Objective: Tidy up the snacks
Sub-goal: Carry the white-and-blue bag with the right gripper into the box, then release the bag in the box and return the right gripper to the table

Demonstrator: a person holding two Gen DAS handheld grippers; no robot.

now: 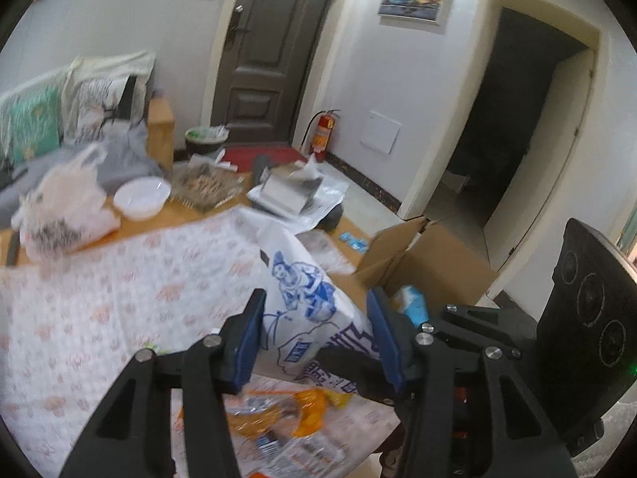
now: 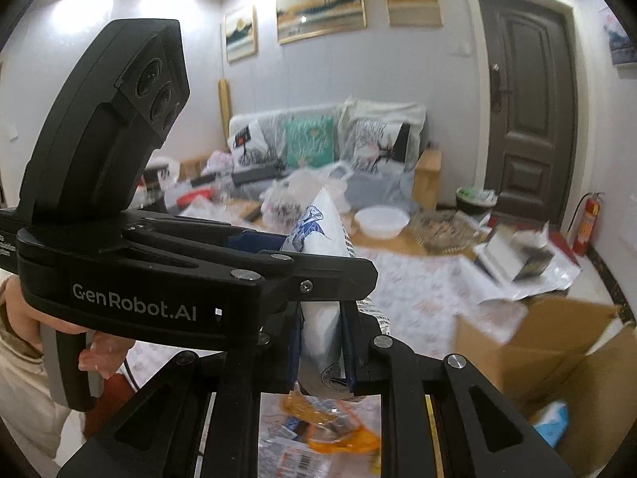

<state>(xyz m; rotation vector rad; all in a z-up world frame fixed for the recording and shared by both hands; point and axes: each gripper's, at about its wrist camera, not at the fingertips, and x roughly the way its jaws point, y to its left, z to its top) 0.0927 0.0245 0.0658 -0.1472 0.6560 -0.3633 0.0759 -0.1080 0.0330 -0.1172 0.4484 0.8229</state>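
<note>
While both grippers' fingers pinch the white snack bag (image 2: 318, 330), a blue packet (image 1: 414, 304) lies inside the cardboard box (image 1: 438, 263).

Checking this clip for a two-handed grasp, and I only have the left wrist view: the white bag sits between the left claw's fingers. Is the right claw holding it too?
Observer: Yes. In the right wrist view, the right claw is shut on the lower end of the white bag.
Operator: Where is the left claw relative to it?
Observer: The left claw comes in sideways and straddles the bag higher up. I cannot tell whether it is pinching.
Operator: Is the person visible?
Observer: Only a hand, on the left claw's handle.
</note>
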